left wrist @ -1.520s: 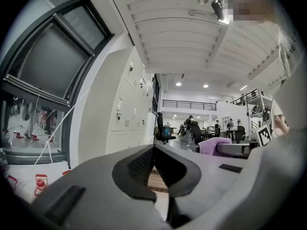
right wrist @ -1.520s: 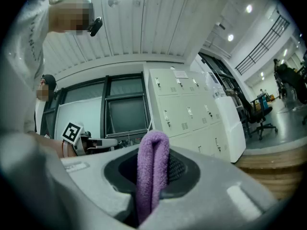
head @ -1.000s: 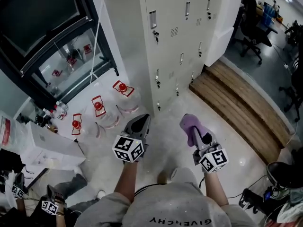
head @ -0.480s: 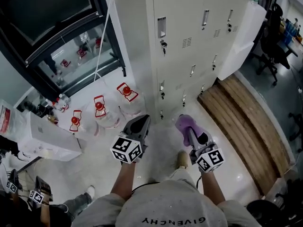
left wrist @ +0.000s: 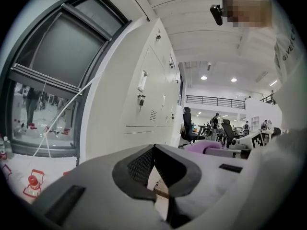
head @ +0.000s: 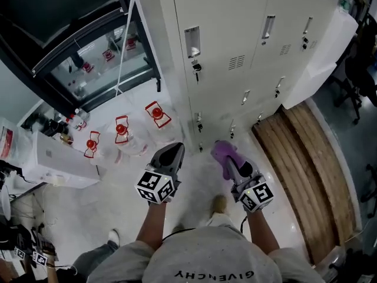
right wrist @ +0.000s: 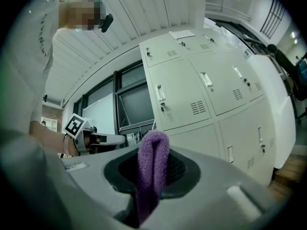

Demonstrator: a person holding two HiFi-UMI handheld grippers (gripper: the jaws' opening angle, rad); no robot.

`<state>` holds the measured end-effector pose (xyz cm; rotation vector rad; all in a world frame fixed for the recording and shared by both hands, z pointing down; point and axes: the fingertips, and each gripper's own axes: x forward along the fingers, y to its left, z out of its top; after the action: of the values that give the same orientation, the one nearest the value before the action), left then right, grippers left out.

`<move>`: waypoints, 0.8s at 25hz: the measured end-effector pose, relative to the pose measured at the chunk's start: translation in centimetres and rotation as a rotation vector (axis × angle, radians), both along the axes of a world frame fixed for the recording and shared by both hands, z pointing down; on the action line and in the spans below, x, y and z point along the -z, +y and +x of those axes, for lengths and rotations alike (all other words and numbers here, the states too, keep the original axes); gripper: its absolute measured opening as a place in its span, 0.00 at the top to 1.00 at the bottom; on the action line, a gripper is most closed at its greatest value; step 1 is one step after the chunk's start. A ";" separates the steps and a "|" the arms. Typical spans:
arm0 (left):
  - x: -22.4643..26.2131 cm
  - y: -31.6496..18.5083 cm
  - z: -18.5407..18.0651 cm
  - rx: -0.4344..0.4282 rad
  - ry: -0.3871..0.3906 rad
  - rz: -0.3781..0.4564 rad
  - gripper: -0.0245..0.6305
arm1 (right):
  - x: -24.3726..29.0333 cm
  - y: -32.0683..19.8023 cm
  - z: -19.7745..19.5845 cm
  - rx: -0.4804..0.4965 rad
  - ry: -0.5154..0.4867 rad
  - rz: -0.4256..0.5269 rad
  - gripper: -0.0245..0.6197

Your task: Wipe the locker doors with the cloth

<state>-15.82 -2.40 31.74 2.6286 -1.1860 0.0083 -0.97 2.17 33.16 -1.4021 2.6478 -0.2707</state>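
Two grippers face beige locker doors (head: 235, 52), whose top row is cut off in the head view; a folded purple cloth (right wrist: 153, 166) stands pinched between the right gripper's (head: 231, 165) jaws, its fold poking above them, apart from the doors; the left gripper's (left wrist: 153, 150) jaws are pressed together at the tips, empty; only the left gripper view shows the lit hall (left wrist: 225, 114) past the lockers.

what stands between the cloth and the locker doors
Nothing visible. The cloth is clamped in the right gripper, and only floor lies between it and the locker doors; the jugs stand off left.
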 end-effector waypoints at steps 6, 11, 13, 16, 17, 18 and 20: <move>-0.4 -3.5 1.5 0.084 -0.010 0.003 0.96 | -0.4 -5.1 1.5 0.090 0.022 0.013 0.88; -1.9 -5.8 2.0 0.169 -0.002 0.000 0.96 | -1.0 -8.9 0.4 0.198 0.056 0.050 0.88; -2.5 -6.5 2.6 0.185 0.003 -0.001 0.96 | -1.2 -10.6 -0.3 0.237 0.067 0.070 0.88; -3.4 -7.3 3.3 0.194 0.002 -0.004 0.96 | -1.5 -13.2 -1.6 0.282 0.076 0.100 0.88; -3.6 -7.6 3.4 0.197 -0.001 -0.006 0.96 | -1.5 -14.1 -2.2 0.295 0.078 0.108 0.88; -3.9 -7.9 3.4 0.201 -0.005 -0.008 0.96 | -1.6 -14.9 -2.8 0.307 0.080 0.115 0.88; -4.4 -8.5 3.3 0.212 -0.013 -0.010 0.96 | -1.9 -16.4 -4.2 0.338 0.082 0.127 0.88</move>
<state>-12.47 -10.95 36.15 2.4846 -1.4587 -0.0086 -5.21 -14.19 35.09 -0.9446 2.9027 -0.0764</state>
